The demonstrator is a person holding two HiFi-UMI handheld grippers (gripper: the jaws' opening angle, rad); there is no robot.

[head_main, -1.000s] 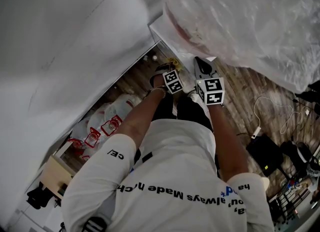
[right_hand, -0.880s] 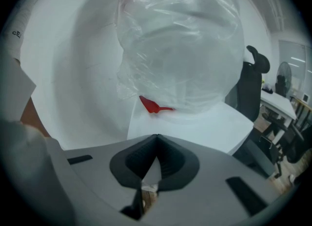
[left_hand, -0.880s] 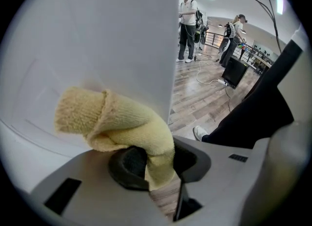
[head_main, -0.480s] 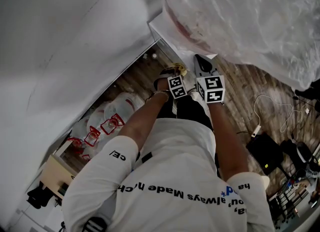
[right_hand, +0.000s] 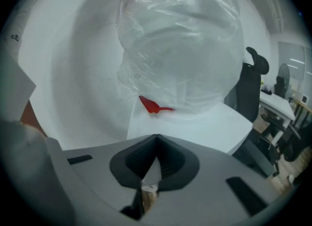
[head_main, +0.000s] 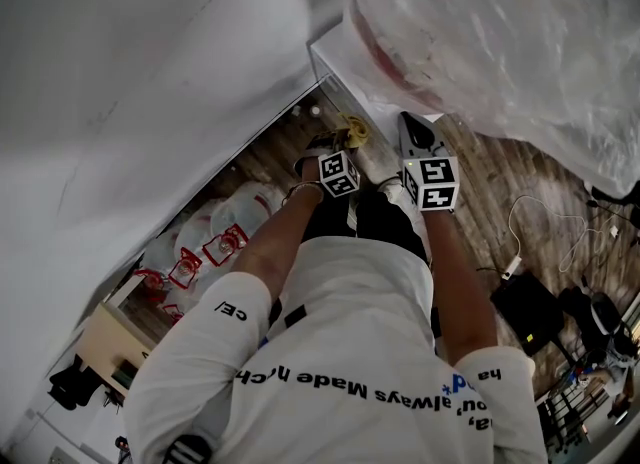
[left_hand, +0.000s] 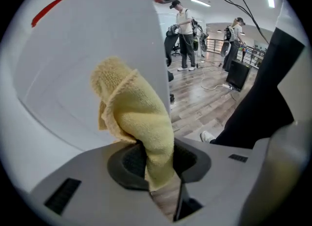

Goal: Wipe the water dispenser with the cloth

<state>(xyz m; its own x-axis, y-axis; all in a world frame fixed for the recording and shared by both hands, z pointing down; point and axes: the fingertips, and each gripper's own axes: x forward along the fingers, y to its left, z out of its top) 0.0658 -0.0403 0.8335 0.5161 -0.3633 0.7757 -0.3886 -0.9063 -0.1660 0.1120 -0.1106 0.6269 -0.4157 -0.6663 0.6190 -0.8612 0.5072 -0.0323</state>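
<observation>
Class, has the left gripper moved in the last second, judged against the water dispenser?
Yes. In the head view the left gripper, clamping the cloth, has slid left along the water dispenser, away from the right gripper.

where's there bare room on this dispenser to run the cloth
The white water dispenser has a bare flat side left of the yellow terry cloth. Its top ledge is free only at the rim; the plastic-wrapped bottle crowds the middle.
</observation>
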